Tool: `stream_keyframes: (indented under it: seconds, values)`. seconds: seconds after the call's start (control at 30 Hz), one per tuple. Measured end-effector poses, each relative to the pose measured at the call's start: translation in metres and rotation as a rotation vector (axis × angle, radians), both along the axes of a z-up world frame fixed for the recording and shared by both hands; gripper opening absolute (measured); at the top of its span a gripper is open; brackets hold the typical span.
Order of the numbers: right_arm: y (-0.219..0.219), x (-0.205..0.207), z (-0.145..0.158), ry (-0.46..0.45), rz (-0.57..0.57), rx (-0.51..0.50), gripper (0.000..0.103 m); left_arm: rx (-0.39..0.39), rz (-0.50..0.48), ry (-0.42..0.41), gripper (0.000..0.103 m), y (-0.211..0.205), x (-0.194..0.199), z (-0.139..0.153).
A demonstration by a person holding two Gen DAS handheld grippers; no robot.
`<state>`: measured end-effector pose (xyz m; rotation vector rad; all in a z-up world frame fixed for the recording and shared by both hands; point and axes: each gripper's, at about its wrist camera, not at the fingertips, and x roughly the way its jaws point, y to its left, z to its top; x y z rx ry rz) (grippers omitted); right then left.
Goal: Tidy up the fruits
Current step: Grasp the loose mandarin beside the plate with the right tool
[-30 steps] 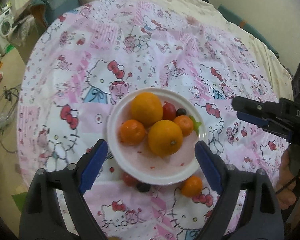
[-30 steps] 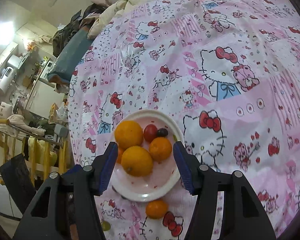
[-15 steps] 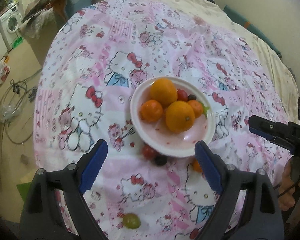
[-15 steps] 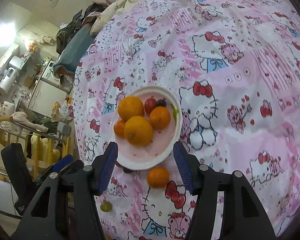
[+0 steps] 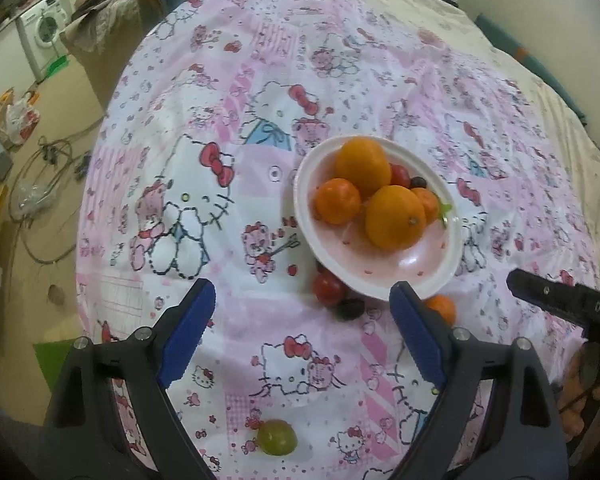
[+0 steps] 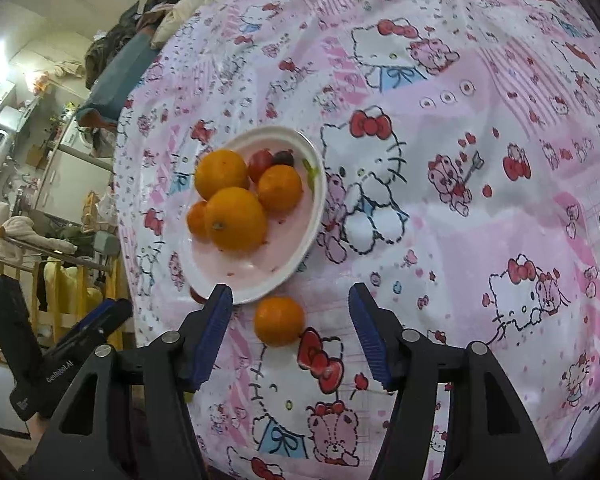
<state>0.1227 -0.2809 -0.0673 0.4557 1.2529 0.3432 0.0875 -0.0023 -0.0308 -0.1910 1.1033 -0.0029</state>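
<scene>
Room: a cluttered bedroom, with a washing machine (image 5: 44, 36) at 10 o'clock in the left view; a bed fills the middle.
Surface: a pink cartoon-cat bedsheet (image 5: 228, 128) covers the bed and carries everything.
Plate: a white plate (image 5: 404, 276) sits near the centre of the sheet. It holds two large oranges (image 5: 396, 216), two small mandarins, a red tomato and a dark grape, heaped together as the gathering place.
Stray mandarin: a loose mandarin (image 6: 279, 321) lies on the sheet just beside the plate rim, at 6 o'clock from it in the right view.
Other strays: a cherry tomato (image 5: 328, 288) and a dark grape (image 5: 350, 309) touch near the rim at 7 o'clock; a green grape (image 5: 277, 437) lies well apart, at 6 o'clock in the left view.
Right tool: the right tool (image 6: 290, 330) has its jaws spread wide and empty, framing the loose mandarin, probably lined up to take it.
Left tool: the left tool (image 5: 302, 334) is also spread and empty, held above the sheet with the tomato and dark grape just ahead.
Progress: most fruit is plated; four pieces look left outside.
</scene>
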Motion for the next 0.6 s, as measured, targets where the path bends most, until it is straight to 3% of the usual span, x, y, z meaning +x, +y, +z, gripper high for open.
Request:
stream_keyframes:
  seconds: [0.6]
  values:
    - [0.072, 0.007, -0.056, 0.125, 0.188, -0.132, 0.067, -0.057, 0.083, 0.043, 0.087, 0.025, 0.005, -0.012]
